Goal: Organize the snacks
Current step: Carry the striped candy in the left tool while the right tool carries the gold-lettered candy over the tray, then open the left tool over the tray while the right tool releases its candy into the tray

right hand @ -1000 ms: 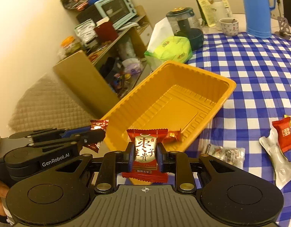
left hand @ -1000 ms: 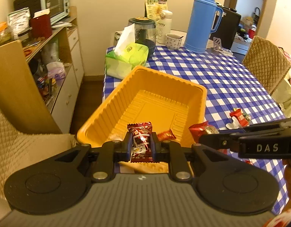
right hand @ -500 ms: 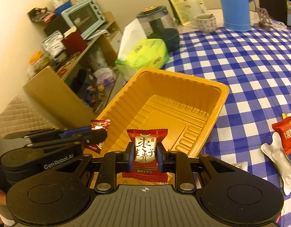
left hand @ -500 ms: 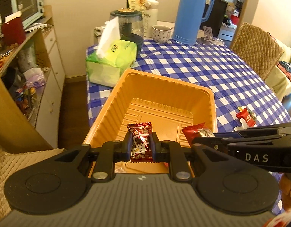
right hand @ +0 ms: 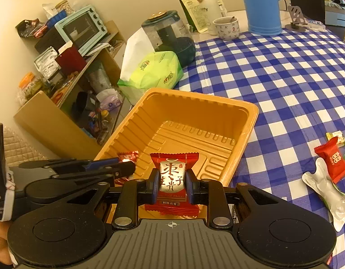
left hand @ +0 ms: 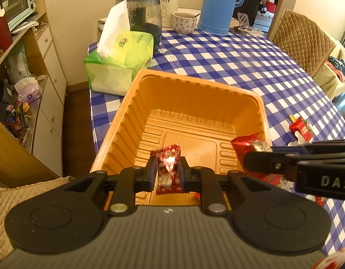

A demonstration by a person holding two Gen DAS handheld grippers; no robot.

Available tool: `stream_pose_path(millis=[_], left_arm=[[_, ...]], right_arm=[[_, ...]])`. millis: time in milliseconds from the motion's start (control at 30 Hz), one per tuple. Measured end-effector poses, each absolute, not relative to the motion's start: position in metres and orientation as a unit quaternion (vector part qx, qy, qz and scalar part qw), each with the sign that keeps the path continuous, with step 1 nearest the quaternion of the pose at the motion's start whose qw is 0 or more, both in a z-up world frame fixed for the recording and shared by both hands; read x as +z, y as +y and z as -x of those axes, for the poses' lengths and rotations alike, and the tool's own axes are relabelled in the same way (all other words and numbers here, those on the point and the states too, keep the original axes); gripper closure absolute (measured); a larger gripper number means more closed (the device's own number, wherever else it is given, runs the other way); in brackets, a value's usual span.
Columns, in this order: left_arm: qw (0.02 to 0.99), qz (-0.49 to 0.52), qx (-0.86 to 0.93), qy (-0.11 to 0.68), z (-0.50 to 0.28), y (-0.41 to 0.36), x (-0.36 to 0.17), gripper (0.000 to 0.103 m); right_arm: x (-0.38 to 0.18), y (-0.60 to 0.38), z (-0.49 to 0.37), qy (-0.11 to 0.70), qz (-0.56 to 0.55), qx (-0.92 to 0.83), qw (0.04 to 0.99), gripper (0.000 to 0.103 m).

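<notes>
Left tongs (left hand: 168,172) clenched on dark red candy (left hand: 168,168); right tongs (right hand: 172,183) clenched on red date candy (right hand: 173,179); both over orange tray (left hand: 201,83), frame centre.

Over the last second both tools have advanced toward the orange tray (left hand: 136,103). In the left wrist view, the left tool (left hand: 167,174) and its dark red snack packet (left hand: 168,168) have moved from the tray's near rim to above the tray floor. The right tool (right hand: 172,187) and its red date candy (right hand: 172,179) have likewise moved from outside the near rim to over the near part of the tray. The small red wrapper once visible on the tray floor is now mostly hidden behind the tools.
</notes>
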State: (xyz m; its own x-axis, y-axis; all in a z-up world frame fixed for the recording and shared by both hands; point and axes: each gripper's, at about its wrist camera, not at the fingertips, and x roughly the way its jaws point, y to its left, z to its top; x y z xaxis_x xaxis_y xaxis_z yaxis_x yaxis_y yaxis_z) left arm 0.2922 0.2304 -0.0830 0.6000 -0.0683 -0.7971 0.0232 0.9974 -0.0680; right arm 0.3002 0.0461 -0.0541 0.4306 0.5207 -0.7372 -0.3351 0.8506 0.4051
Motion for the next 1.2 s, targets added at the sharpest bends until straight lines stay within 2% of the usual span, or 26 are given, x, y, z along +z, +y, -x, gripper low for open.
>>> stream_pose_path(millis=[933, 1067, 1200], left_arm=[[0.89, 0.047, -0.006, 0.454, -0.269, 0.254, -0.074, 0.084], [0.89, 0.052, -0.002, 0.453, -0.262, 0.256, -0.071, 0.078], [0.89, 0.055, 0.0, 0.453, -0.255, 0.256, -0.069, 0.077]], right_arm=[[-0.052, 0.071, -0.305, 0.446, -0.093, 0.279, 0.845, 0.078], [-0.051, 0.072, -0.302, 0.449, -0.085, 0.283, 0.843, 0.077], [-0.05, 0.069, -0.297, 0.453, -0.077, 0.288, 0.84, 0.076]])
